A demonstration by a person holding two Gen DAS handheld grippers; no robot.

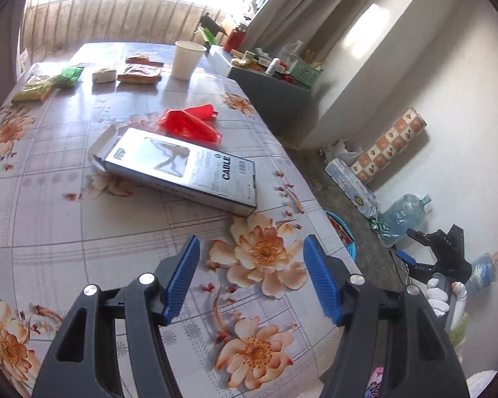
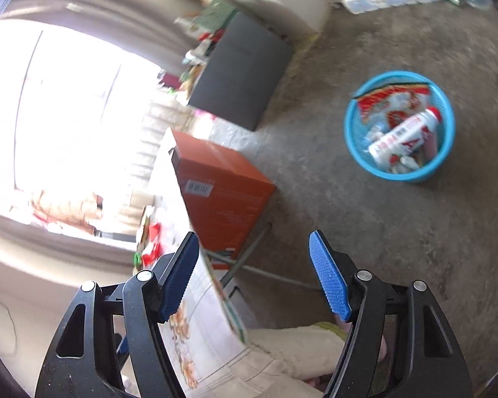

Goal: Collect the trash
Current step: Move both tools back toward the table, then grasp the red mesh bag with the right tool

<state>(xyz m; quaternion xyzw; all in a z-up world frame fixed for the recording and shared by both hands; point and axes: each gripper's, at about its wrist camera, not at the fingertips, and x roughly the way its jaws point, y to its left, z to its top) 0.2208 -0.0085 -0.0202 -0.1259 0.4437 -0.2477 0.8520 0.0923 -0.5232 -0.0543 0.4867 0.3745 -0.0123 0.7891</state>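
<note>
Hovering over the floral-print tablecloth (image 1: 66, 205), the left gripper (image 1: 250, 280) has its blue ribbed jaws spread wide, and there's nothing between them, just a printed orange flower beneath. Straight ahead of it lies the flat grey cardboard cable box (image 1: 179, 169) with one end flap open, and just beyond that box sits a crumpled red plastic wrapper (image 1: 191, 122). Farther out, a white paper cup (image 1: 187, 59) stands upright, with a row of small snack packets (image 1: 137, 74) to its left. Off to this gripper's right, past the table edge, the right gripper (image 1: 438, 248) shows in a white-gloved hand (image 1: 436, 295).

Over to the right gripper (image 2: 254, 273): jaws parted too, gripping nothing. Ahead and to its right, well apart, the round blue plastic basket (image 2: 352, 142) sits on the concrete floor (image 2: 365, 232), already holding bottles and wrappers. Ahead-left, an orange cardboard box (image 2: 225, 192) rests at the table edge, blurred.
</note>
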